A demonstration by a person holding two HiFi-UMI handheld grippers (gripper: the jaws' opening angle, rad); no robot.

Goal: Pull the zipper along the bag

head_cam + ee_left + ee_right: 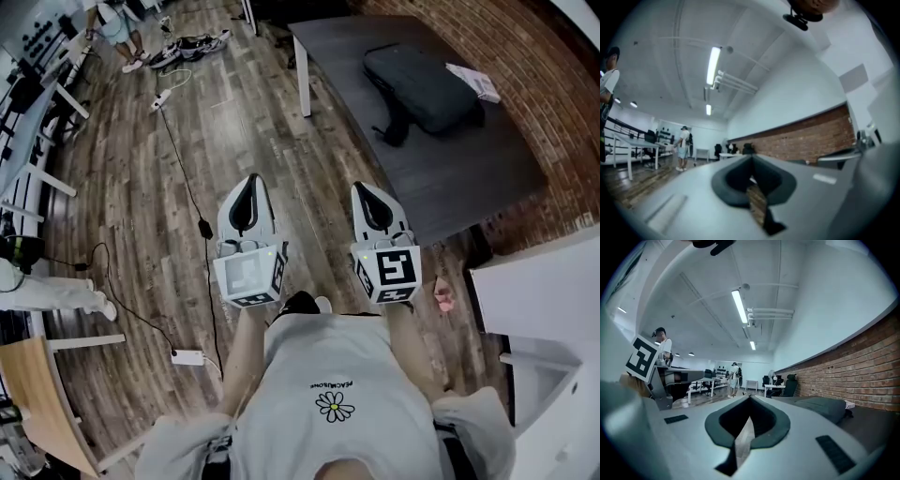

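A dark bag (422,86) lies flat on the dark grey table (487,159) at the upper right of the head view; the right gripper view shows this bag (820,406) ahead to the right. Its zipper is too small to make out. Both grippers are held side by side above the wooden floor, well short of the table. My left gripper (251,187) is shut with nothing in it. My right gripper (367,192) is shut and empty too. In the gripper views the left jaws (751,161) and right jaws (750,401) meet at the tips.
A small pinkish-white packet (475,82) lies on the table beside the bag. A black cable (187,187) runs across the floor to a white adapter (187,357). White furniture (544,319) stands at right, a wooden desk (37,394) at lower left. A person (117,28) stands far off.
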